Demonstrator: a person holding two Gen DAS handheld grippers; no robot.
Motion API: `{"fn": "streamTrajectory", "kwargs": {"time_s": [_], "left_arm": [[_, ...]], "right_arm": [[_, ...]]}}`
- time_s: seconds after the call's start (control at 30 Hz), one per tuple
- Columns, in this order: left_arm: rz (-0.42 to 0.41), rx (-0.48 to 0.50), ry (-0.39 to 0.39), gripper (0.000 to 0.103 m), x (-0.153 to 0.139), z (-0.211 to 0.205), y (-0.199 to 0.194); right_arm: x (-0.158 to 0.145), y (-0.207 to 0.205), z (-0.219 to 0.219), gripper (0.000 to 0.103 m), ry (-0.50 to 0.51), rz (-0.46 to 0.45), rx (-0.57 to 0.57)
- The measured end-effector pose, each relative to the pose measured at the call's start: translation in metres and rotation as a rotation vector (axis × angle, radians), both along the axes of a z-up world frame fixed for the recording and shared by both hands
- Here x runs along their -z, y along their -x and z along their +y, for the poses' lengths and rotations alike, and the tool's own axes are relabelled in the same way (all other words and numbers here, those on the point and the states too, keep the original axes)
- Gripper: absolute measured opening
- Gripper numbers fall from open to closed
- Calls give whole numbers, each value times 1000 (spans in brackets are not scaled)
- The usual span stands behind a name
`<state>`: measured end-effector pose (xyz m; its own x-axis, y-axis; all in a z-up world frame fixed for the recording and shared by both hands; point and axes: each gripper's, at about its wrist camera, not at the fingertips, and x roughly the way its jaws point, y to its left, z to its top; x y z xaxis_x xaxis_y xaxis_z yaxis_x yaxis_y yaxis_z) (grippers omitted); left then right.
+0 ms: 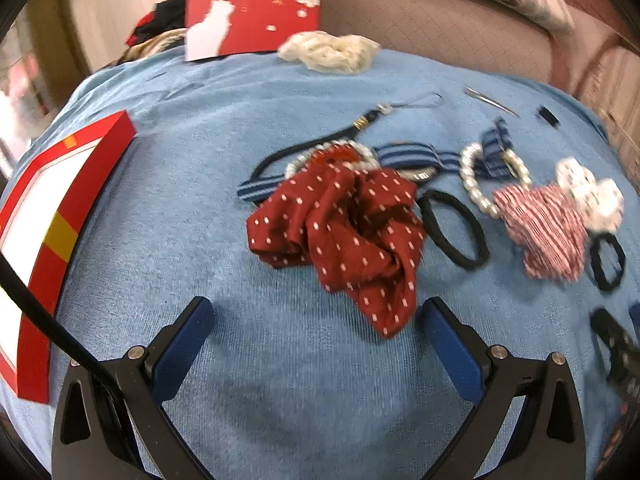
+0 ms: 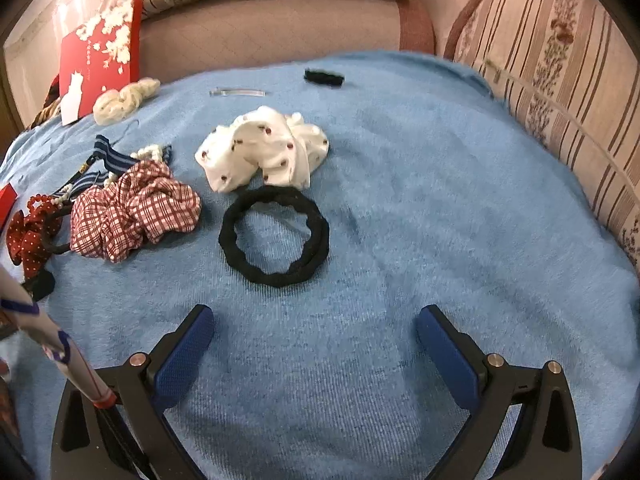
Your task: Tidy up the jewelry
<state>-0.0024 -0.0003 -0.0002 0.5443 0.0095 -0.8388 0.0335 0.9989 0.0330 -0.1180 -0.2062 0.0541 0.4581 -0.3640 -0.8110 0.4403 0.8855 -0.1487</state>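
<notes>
Leftmost, the red box (image 1: 40,216) sat open at the left edge of the blue towel (image 1: 168,184), well apart from the pile. Left gripper (image 1: 316,320) was spread wide, holding nothing, low over the towel. The red scrunchie (image 1: 340,232) lay straight ahead of it, its trailing corner reaching almost to the right finger. Behind the scrunchie: a striped band (image 1: 404,154) and a pearl bracelet (image 1: 476,184), partly tangled. Right gripper (image 2: 314,320) was likewise spread and empty; the black tie (image 2: 274,236) lay flat just ahead, slightly left of its centreline, with the white scrunchie (image 2: 260,148) touching its far rim. Judgement: each gripper had its own nearest item; the left was nearer the box.
</notes>
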Motion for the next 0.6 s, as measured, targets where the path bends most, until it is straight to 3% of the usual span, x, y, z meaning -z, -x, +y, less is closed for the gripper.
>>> {"fn": "streamTrajectory", "kwargs": {"time_s": [0.07,0.17,0.33,0.43,0.6], "left_arm": [[24,28,21,103,-2,4,6],[47,50,31,103,-8,6,30],[28,44,67,103,-26,13,81],[18,8,71,103,-34,25,102],[1,-32,66,103,-50,42,135]], "right_arm": [[0,2,-2,103,-40,8,32],[1,4,5,103,-18,29,15],[-7,12,13,99,1,58,-22],[-21,28,22,93,6,13,-10],[-44,49,49,93,31,-79,-49]]}}
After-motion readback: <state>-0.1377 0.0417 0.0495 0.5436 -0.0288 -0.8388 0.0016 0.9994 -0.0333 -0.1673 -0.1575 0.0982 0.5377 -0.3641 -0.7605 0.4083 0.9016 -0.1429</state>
